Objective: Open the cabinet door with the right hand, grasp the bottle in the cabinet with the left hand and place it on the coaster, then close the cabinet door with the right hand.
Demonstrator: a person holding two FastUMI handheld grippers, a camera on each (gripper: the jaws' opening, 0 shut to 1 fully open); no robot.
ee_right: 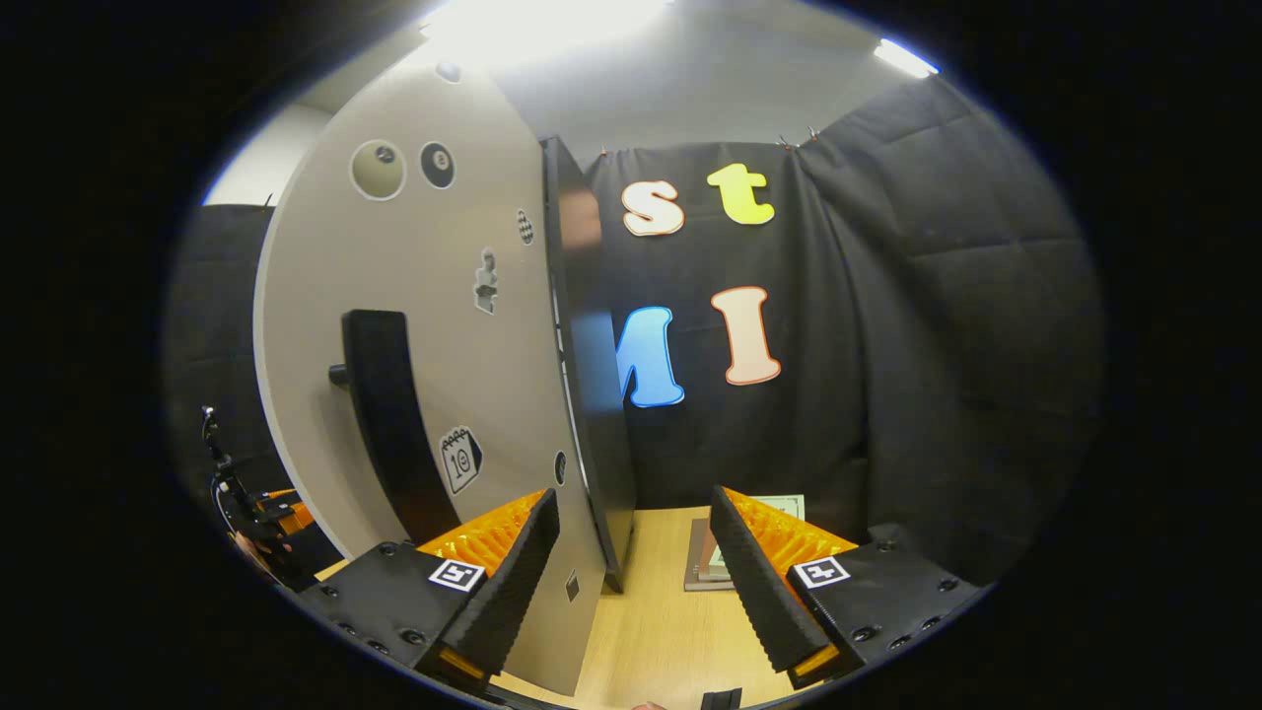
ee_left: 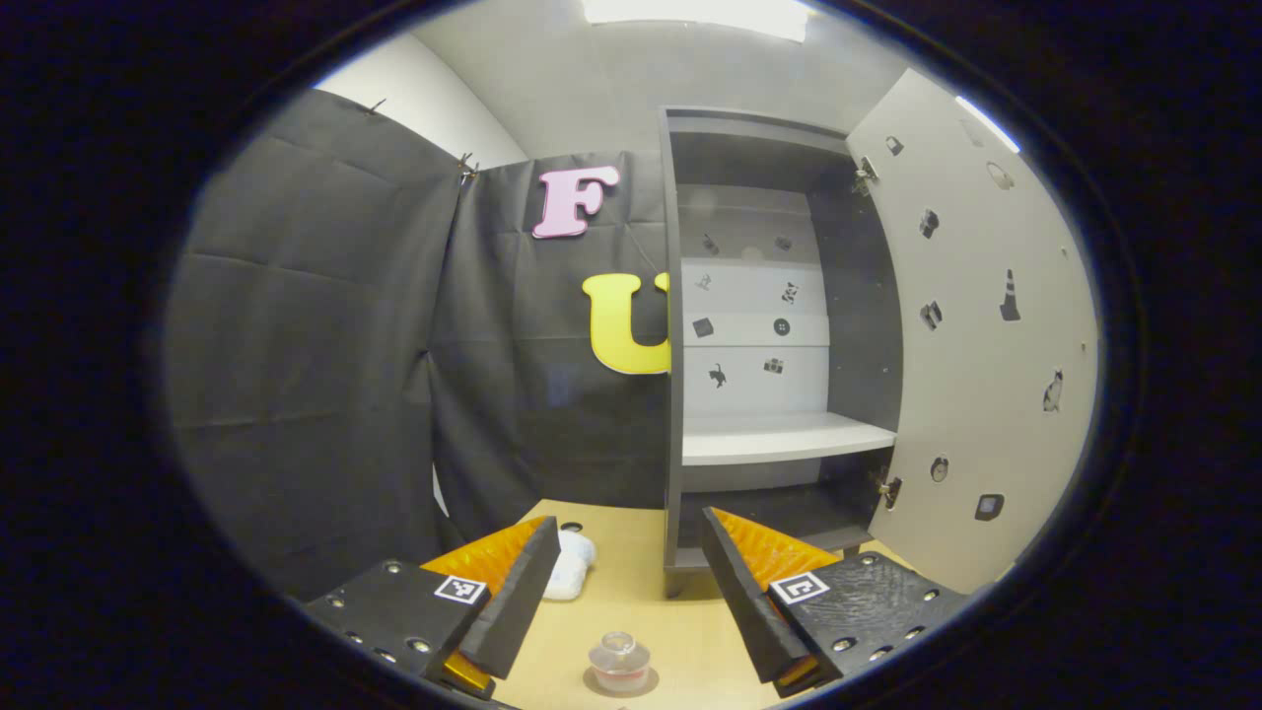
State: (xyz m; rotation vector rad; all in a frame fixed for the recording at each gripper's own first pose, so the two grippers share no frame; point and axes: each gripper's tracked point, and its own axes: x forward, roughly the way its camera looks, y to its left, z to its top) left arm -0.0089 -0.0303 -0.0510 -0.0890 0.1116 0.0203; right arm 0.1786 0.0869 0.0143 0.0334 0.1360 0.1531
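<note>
Both grippers, left (ee_left: 623, 592) & right (ee_right: 627, 582), open, empty; 1 bottle (ee_left: 619, 659) on 1 coaster (ee_left: 593, 681); 1 cabinet door (ee_left: 976, 345) open.

My left gripper view faces the open grey cabinet (ee_left: 779, 325) from nearby, my right gripper view close against its pale swung-out door (ee_right: 434, 325), both sharing door and light wooden tabletop (ee_left: 641, 602).

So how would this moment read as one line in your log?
cabinet door: open | bottle: on coaster | left gripper: open | right gripper: open, near door
</note>
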